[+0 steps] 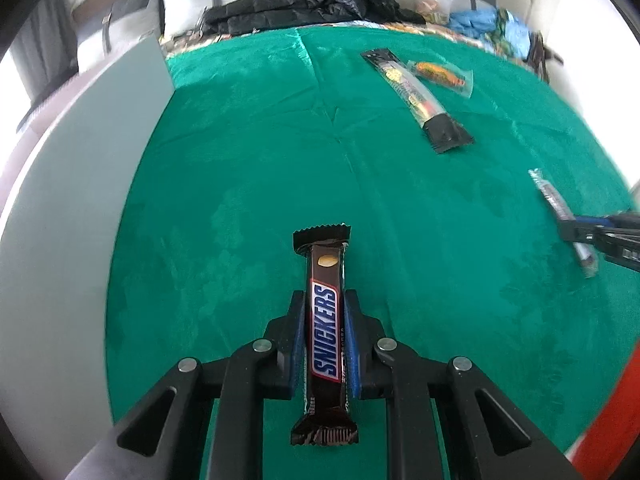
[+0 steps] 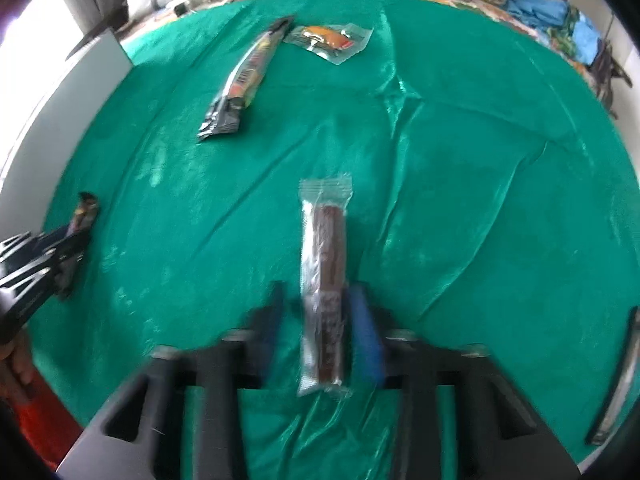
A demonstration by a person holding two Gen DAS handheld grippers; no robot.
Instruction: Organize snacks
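My left gripper (image 1: 325,298) is shut on a brown Snickers bar (image 1: 326,332), which points away from me over the green cloth (image 1: 240,184). My right gripper (image 2: 320,300) holds a clear-wrapped brown stick snack (image 2: 324,280) between its fingers; the view is blurred. In the left wrist view the right gripper (image 1: 600,236) and that stick snack (image 1: 556,204) show at the right edge. In the right wrist view the left gripper (image 2: 36,268) with the Snickers bar (image 2: 82,216) shows at the left edge.
A long black-ended snack pack (image 1: 416,96) (image 2: 244,76) and a small clear packet with orange contents (image 1: 440,72) (image 2: 328,38) lie at the far side. A white board (image 1: 60,208) borders the cloth's left. Dark jackets (image 1: 304,4) and blue cloth (image 1: 488,24) lie beyond.
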